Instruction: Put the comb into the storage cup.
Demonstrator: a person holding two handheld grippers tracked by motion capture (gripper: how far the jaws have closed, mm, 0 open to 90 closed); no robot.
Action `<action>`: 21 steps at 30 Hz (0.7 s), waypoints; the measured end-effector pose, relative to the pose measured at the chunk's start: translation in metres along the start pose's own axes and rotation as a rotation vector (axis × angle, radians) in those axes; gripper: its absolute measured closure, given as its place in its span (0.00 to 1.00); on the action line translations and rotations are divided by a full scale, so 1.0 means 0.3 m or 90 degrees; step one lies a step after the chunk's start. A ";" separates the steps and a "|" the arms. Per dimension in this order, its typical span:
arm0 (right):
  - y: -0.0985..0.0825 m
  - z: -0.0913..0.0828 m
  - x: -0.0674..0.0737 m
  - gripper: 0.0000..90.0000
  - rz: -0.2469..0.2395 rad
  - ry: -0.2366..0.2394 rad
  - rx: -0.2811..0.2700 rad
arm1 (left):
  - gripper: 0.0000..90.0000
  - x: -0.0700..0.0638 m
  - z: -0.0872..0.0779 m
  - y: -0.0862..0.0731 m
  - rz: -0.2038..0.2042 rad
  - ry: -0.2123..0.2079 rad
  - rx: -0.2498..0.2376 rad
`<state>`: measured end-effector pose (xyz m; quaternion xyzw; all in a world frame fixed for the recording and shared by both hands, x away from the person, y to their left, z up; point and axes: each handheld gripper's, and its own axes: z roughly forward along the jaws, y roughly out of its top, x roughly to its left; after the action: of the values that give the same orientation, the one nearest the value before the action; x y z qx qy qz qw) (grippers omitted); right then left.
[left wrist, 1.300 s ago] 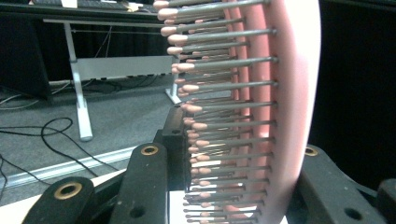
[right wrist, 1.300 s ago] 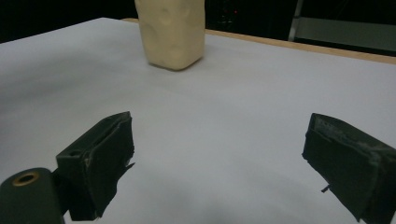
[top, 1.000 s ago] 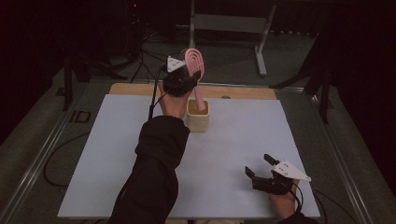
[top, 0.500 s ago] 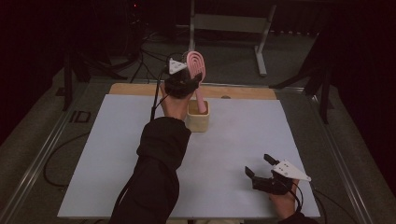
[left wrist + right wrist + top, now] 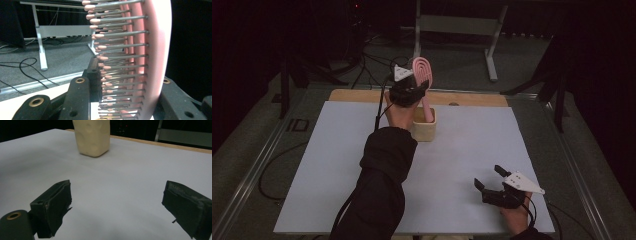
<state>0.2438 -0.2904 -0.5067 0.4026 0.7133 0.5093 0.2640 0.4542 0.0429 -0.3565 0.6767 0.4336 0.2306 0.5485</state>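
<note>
High view: a white desk (image 5: 337, 165) with a wooden strip along its far edge carries a cream holder (image 5: 426, 131) near the far centre. The left tongs (image 5: 414, 90), reaching in over a dark sleeve, are clamped on a pink hairbrush (image 5: 422, 75) held upright above the holder, handle pointing down into its opening; whether the handle tip touches the holder cannot be told. Left gripper view: the jaws close across the brush head (image 5: 150, 62), one against the smooth pink back, the other among the rows of thin pins with rounded pink tips. Right gripper view: the right tongs (image 5: 117, 205) stand wide and hold nothing, resting low over the near right of the desk, well apart from the holder (image 5: 92, 136). Handling, as judged: the brush looks light and rigid in the body, the pins springy and the back smooth, so a grip on the head may slip or tilt; the handle or the solid rim of the head offers firmer purchase.
</note>
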 end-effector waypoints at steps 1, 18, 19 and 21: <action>0.000 0.000 0.000 0.09 -0.001 0.000 0.000 | 0.72 -0.001 0.001 -0.002 0.001 0.000 0.001; 0.000 0.002 0.001 0.09 -0.002 -0.002 0.002 | 0.72 0.014 0.019 -0.053 -0.017 0.008 0.012; 0.000 0.001 0.001 0.09 -0.002 -0.001 0.001 | 0.72 0.013 0.020 -0.054 -0.018 0.007 0.013; 0.000 0.001 0.001 0.09 -0.002 -0.001 0.001 | 0.72 0.008 0.023 -0.056 -0.015 0.006 0.014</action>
<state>0.2440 -0.2900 -0.5067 0.4019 0.7144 0.5078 0.2652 0.4554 0.0415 -0.3747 0.6768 0.4464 0.2223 0.5416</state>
